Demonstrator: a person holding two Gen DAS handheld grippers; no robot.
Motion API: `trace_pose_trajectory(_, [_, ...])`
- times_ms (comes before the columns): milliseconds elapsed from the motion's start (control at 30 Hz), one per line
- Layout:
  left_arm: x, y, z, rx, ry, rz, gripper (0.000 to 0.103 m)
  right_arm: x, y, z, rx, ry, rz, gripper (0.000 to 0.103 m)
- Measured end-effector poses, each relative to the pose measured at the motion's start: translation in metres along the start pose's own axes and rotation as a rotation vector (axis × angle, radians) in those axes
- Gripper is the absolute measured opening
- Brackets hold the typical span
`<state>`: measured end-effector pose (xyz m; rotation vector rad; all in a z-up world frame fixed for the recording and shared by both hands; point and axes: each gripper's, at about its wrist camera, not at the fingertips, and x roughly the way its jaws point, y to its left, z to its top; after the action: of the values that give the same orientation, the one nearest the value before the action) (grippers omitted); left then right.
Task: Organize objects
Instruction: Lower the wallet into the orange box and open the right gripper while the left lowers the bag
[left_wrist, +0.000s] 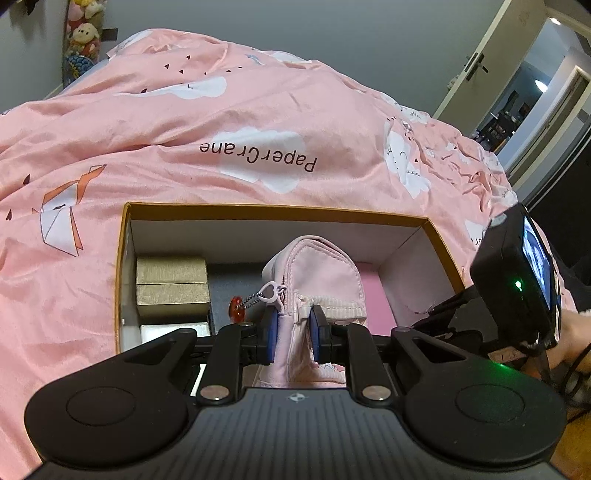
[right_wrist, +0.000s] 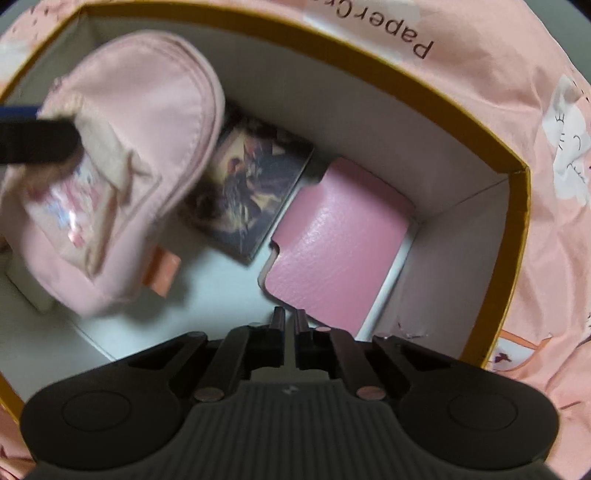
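An open cardboard box (left_wrist: 122, 266) with an orange rim lies on a pink bedspread. My left gripper (left_wrist: 292, 328) is shut on a small pink pouch (left_wrist: 317, 273), holding it upright over the box; a red bead charm (left_wrist: 237, 310) dangles from its zip. In the right wrist view the same pouch (right_wrist: 122, 177) hangs at the left with a left finger (right_wrist: 37, 142) on it. My right gripper (right_wrist: 290, 319) points down into the box, shut with nothing between its fingers, just beside a pink leather wallet (right_wrist: 332, 251).
Two gold boxes (left_wrist: 171, 286) and a silver one (left_wrist: 173, 330) line the box's left side. A dark picture card (right_wrist: 251, 195) lies on the box floor beside the wallet. The right gripper's body (left_wrist: 517, 280) and a hand are at the box's right edge. A doorway (left_wrist: 524, 92) stands behind.
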<state>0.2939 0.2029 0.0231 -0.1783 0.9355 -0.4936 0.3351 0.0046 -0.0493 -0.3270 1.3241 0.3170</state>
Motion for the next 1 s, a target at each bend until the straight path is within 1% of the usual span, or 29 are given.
trace_pose_trajectory(67, [0.002, -0.002, 0.001, -0.019, 0.001, -0.007, 0.020, -0.005, 0.002, -0.003, -0.005, -0.014, 0.000, 0.005])
trace_pose_trajectory(133, [0.004, -0.008, 0.002, -0.026, 0.001, -0.012, 0.020, -0.017, -0.001, -0.009, 0.010, -0.048, -0.002, 0.007])
trace_pose_trajectory(167, [0.005, -0.012, 0.003, -0.029, 0.000, -0.018, 0.020, -0.028, -0.004, -0.014, 0.029, -0.082, 0.010, 0.007])
trace_pose_trajectory(233, [0.009, -0.020, 0.006, -0.052, 0.002, -0.034, 0.020, -0.055, -0.012, -0.025, 0.080, -0.177, 0.032, 0.007])
trace_pose_trajectory(333, [0.019, -0.032, 0.009, -0.101, -0.006, -0.054, 0.020, -0.095, -0.025, -0.047, 0.174, -0.330, 0.012, 0.008])
trace_pose_trajectory(367, [0.024, -0.036, 0.009, -0.114, -0.011, -0.052, 0.020, -0.104, -0.030, -0.053, 0.205, -0.367, 0.013, 0.009])
trace_pose_trajectory(433, [0.036, -0.045, 0.009, -0.132, -0.010, -0.050, 0.020, -0.117, -0.042, -0.066, 0.283, -0.433, 0.001, 0.016])
trace_pose_trajectory(500, [0.050, -0.051, 0.009, -0.149, 0.006, -0.039, 0.020, -0.121, -0.052, -0.077, 0.351, -0.486, -0.026, 0.037])
trace_pose_trajectory(533, [0.058, -0.054, 0.008, -0.152, 0.013, -0.036, 0.020, -0.120, -0.055, -0.084, 0.388, -0.502, -0.043, 0.039])
trace_pose_trajectory(600, [0.074, -0.057, 0.009, -0.174, 0.036, -0.029, 0.020, -0.111, -0.070, -0.088, 0.442, -0.517, -0.052, 0.040])
trace_pose_trajectory(733, [0.094, -0.058, 0.010, -0.205, 0.060, -0.024, 0.020, -0.093, -0.083, -0.098, 0.520, -0.512, -0.005, 0.042])
trace_pose_trajectory(800, [0.103, -0.058, 0.009, -0.228, 0.081, -0.020, 0.020, -0.086, -0.084, -0.101, 0.534, -0.523, 0.003, 0.045])
trace_pose_trajectory(867, [0.112, -0.058, 0.007, -0.255, 0.094, -0.012, 0.020, -0.087, -0.087, -0.106, 0.536, -0.537, -0.001, 0.049])
trace_pose_trajectory(900, [0.114, -0.058, 0.005, -0.267, 0.096, -0.008, 0.021, -0.088, -0.087, -0.108, 0.536, -0.541, 0.003, 0.049])
trace_pose_trajectory(1000, [0.118, -0.062, 0.004, -0.256, 0.093, 0.021, 0.024, -0.087, -0.089, -0.111, 0.537, -0.545, 0.020, 0.053])
